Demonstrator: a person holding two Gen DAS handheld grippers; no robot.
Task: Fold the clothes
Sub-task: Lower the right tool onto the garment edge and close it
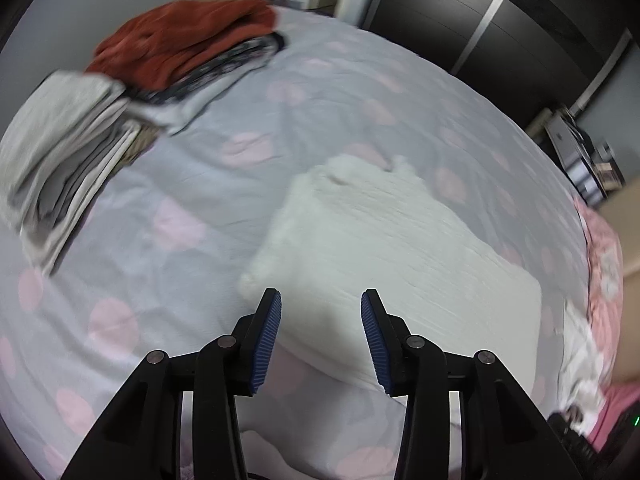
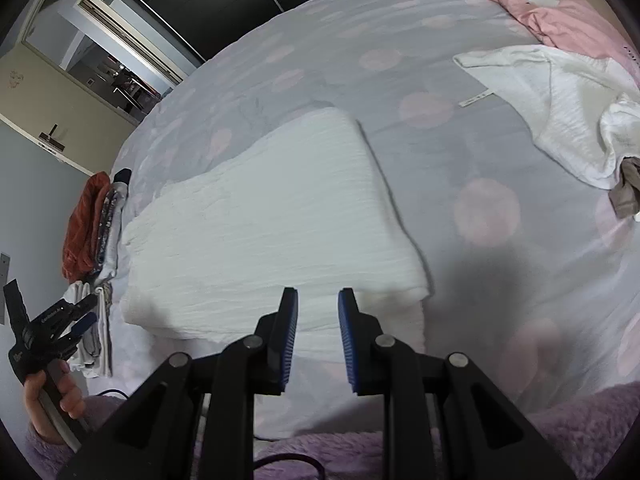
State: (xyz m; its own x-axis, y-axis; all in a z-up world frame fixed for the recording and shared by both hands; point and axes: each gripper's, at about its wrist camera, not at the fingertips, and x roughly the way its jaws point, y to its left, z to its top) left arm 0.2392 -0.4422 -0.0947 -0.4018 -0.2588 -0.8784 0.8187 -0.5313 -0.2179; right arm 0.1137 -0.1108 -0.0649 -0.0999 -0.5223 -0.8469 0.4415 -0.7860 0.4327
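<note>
Folded white crinkle-textured garment lies flat on a grey bedsheet with pale pink dots, just ahead of both tongs.

Its ribbed, puckered fabric forms a thick rectangular slab with soft, rounded edges. The left gripper, black with ridged blue pads, has its jaws spread wide and grips nothing, hovering over the garment's near edge. The right gripper has its jaws parted more narrowly, also gripping nothing. Beyond and left of the left tongs sits a stack of folded grey and rust-red clothes. Right of the right tongs lies a rumpled white cloth.
</note>
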